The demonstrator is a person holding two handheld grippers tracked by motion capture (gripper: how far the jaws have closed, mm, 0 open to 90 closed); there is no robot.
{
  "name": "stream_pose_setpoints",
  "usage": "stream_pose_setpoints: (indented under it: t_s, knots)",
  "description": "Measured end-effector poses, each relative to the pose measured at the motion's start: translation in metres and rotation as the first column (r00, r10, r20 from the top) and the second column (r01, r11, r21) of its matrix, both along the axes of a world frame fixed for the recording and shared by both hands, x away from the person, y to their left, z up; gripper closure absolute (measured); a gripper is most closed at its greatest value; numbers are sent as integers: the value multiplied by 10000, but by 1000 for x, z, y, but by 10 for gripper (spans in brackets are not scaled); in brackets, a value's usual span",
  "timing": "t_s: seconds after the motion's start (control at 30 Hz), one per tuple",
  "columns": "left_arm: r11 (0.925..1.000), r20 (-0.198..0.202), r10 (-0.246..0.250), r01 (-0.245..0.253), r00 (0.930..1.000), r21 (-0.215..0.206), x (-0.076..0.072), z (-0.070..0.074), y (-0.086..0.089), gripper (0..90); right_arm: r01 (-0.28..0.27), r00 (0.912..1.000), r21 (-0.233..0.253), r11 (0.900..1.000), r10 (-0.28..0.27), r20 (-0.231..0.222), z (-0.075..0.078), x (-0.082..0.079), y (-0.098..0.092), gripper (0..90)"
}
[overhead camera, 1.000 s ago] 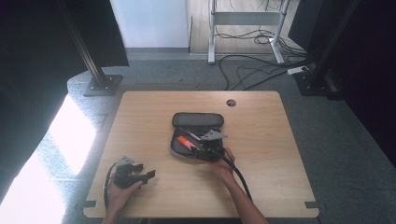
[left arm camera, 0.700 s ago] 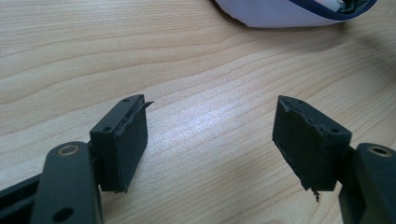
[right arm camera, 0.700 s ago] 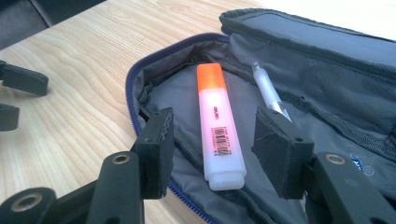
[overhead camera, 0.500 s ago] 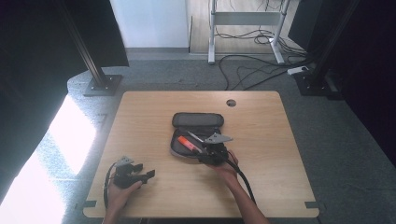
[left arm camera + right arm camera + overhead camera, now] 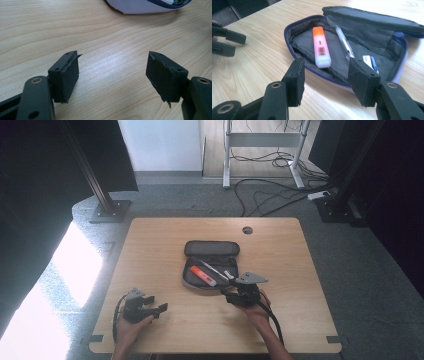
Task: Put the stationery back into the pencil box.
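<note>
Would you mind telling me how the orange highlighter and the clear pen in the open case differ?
The orange highlighter is thick, opaque and pale pink with an orange cap; the clear pen is thin and see-through. The highlighter lies nearer the case's open front edge, the pen nearer its lid. Both lie flat, side by side.

A: Left gripper status?
B: Jaws wide apart, nothing between them. Just bare wooden table under and ahead of the pads.
A: Anything else ahead?
B: Edge of the pencil case, pale underside with a dark blue rim, well beyond the jaws, off toward the right one. No contact.
</note>
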State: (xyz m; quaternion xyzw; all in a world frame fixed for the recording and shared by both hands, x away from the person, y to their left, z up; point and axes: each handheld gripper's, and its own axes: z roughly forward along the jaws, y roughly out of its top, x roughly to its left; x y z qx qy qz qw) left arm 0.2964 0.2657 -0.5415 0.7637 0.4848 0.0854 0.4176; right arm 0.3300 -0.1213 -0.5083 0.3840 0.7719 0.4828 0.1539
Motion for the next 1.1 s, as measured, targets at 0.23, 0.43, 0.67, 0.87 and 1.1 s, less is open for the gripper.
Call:
stream_pose_setpoints:
  t_s: [0.23,0.43,0.67,0.87,1.1]
  knots:
    - [9998,11,166,-166,9999,-52,-4,0,3,269,203,9995,-199,9996,-199,240,-4,-16,-22,452]
    - [9998,19,211,-211,9998,-60,-5,0,4,270,475,9987,-195,9987,-472,183,-10,-27,-44,440]
    - [9998,27,203,-203,9998,-26,-6,0,4,270,910,9958,-298,9954,-910,36,-19,-37,-63,426]
    - [9998,10,190,-190,9998,-11,-6,0,4,270,1404,9898,-170,9899,-1408,-238,-30,-47,-80,414]
    - [9999,4,144,-144,9999,7,-6,0,2,269,1733,9834,-342,9843,-1748,-491,-37,-49,-91,403]
